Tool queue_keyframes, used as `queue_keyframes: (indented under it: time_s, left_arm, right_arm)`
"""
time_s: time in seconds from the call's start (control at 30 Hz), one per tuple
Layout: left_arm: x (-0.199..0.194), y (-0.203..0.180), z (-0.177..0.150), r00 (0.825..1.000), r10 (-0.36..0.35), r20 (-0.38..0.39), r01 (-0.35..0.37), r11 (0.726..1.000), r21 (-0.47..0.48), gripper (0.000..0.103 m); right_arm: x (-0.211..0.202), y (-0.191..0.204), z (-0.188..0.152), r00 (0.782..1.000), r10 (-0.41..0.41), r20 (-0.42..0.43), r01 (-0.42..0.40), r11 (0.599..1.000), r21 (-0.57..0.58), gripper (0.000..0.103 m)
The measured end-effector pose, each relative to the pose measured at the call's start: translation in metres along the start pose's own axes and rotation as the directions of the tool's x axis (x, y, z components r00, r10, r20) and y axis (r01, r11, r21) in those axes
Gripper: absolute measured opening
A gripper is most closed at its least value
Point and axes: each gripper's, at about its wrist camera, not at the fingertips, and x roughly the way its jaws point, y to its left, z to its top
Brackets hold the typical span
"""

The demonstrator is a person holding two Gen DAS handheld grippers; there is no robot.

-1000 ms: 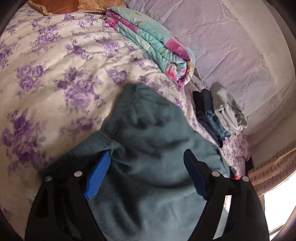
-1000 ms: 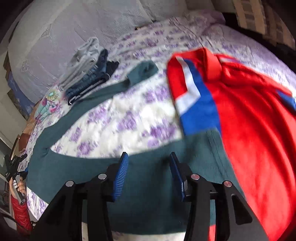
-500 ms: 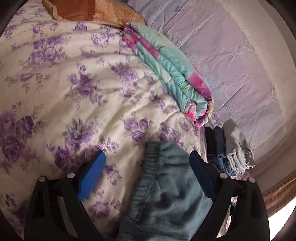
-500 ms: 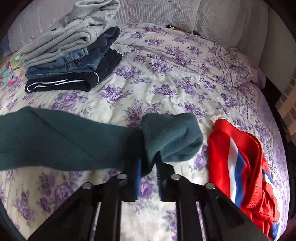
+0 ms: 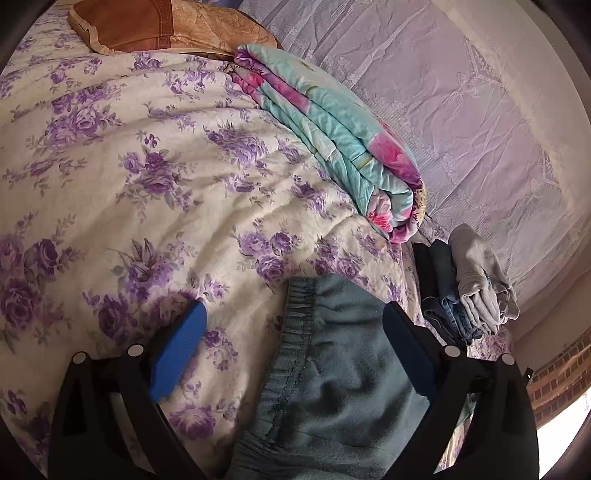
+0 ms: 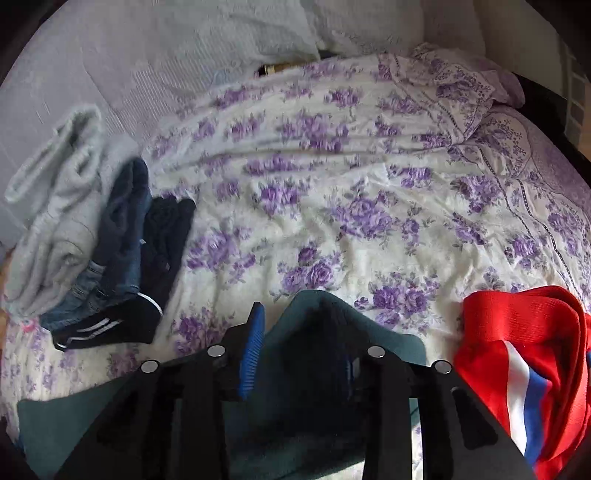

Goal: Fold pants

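Note:
Dark teal fleece pants lie on the floral bedspread. In the left wrist view their elastic waistband runs between my fingers. My left gripper is open just above the waistband, its jaws wide apart, holding nothing. In the right wrist view a leg end of the teal pants bulges up between the blue pads. My right gripper stands open around that fabric, the right pad largely hidden by cloth.
A stack of folded grey, denim and black clothes lies at the left, also seen in the left wrist view. A red garment with white and blue stripes lies right. A folded turquoise quilt and brown pillow lie behind.
The right gripper, pinched shut on the leg end half a second ago, has opened and the fabric sits loose between its pads. The left gripper stays open over the waistband.

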Motion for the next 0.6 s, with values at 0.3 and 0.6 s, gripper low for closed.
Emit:
queue_keyframes:
  time_s: [0.3, 0.6]
  left_arm:
    - [0.002, -0.001, 0.0, 1.0, 0.012, -0.005, -0.012, 1.0, 0.006, 0.095]
    - [0.001, -0.001, -0.001, 1.0, 0.002, -0.002, -0.002, 1.0, 0.004, 0.096]
  right_arm:
    - [0.004, -0.05, -0.027, 0.987, 0.045, -0.156, -0.025, 0.991, 0.129, 0.048]
    - [-0.048, 0.003, -0.025, 0.977, -0.16, 0.141, 0.18, 0.972, -0.149, 0.008]
